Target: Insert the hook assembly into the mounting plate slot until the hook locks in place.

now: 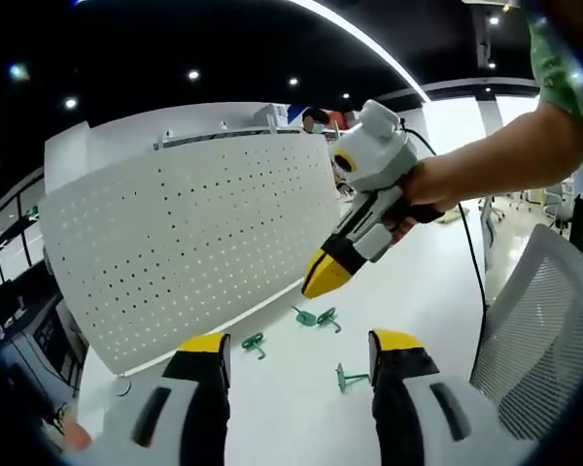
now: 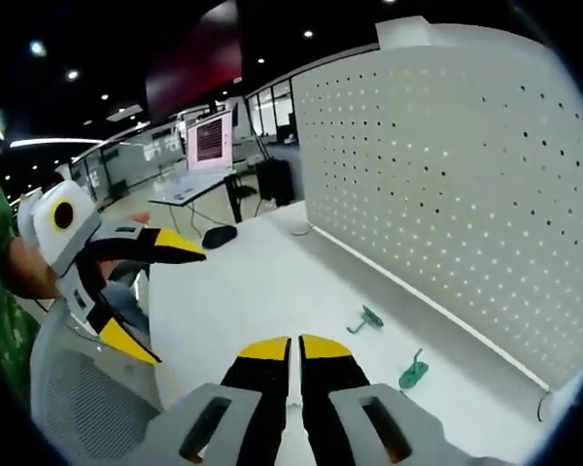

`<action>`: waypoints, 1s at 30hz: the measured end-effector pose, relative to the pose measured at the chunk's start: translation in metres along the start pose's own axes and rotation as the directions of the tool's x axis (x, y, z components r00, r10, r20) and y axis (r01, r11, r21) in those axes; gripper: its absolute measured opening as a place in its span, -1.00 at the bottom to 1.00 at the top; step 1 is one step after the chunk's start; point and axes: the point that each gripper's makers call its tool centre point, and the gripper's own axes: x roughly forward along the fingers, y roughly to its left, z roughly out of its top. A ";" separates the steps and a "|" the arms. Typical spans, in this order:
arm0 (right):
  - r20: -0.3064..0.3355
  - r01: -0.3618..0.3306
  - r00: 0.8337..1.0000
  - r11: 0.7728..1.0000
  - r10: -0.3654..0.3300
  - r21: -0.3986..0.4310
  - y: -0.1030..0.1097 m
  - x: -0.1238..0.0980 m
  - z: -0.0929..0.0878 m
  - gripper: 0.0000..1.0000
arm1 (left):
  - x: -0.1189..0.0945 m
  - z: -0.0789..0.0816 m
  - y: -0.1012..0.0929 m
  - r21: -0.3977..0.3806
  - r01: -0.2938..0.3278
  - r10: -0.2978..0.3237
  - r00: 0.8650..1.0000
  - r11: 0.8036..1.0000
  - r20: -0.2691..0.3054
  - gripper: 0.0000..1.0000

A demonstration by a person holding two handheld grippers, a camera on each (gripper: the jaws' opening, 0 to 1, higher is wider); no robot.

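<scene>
Green hooks [image 1: 317,316] lie loose on the white worktop [image 1: 301,408] before the upright perforated mounting plate [image 1: 194,233], untouched, while the left tongs [image 1: 296,354] stand apart and the right tongs [image 2: 295,349] are pressed together, empty.

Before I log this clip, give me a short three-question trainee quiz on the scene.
1. True or false: a hook already hangs on the pegboard.
2. How do the left gripper's jaws stand? A) wide apart, empty B) shut on a hook C) shut, empty
3. Fill in: the right gripper has its jaws ____.

Key: 1 false, the green hooks lie on the white table below the board. 2 A. 3 shut, with nothing seen between them.
</scene>
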 end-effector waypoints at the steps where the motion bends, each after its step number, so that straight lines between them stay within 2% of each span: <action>1: -0.009 -0.001 1.000 1.000 0.001 -0.009 0.000 0.001 -0.002 -0.92 | 0.000 0.000 0.000 -0.001 0.001 -0.001 1.000 1.000 -0.001 0.19; 6: -0.035 -0.008 0.999 0.999 0.006 -0.042 0.002 0.004 -0.009 -0.83 | 0.000 0.001 0.000 -0.007 -0.001 0.001 1.000 1.000 0.000 0.19; 17: -0.087 -0.029 0.996 0.996 0.021 -0.087 0.000 0.008 -0.024 -0.78 | -0.005 -0.002 -0.001 -0.045 0.012 -0.012 1.000 0.999 -0.011 0.25; 24: -0.147 -0.048 0.989 0.989 0.027 -0.140 -0.001 0.012 -0.041 -0.74 | -0.012 -0.013 -0.005 -0.084 0.037 -0.042 0.997 0.996 -0.057 0.28; 30: -0.220 -0.085 0.975 0.972 0.036 -0.220 -0.001 0.017 -0.058 -0.72 | -0.018 -0.021 -0.016 -0.124 0.085 -0.099 0.990 0.989 -0.104 0.34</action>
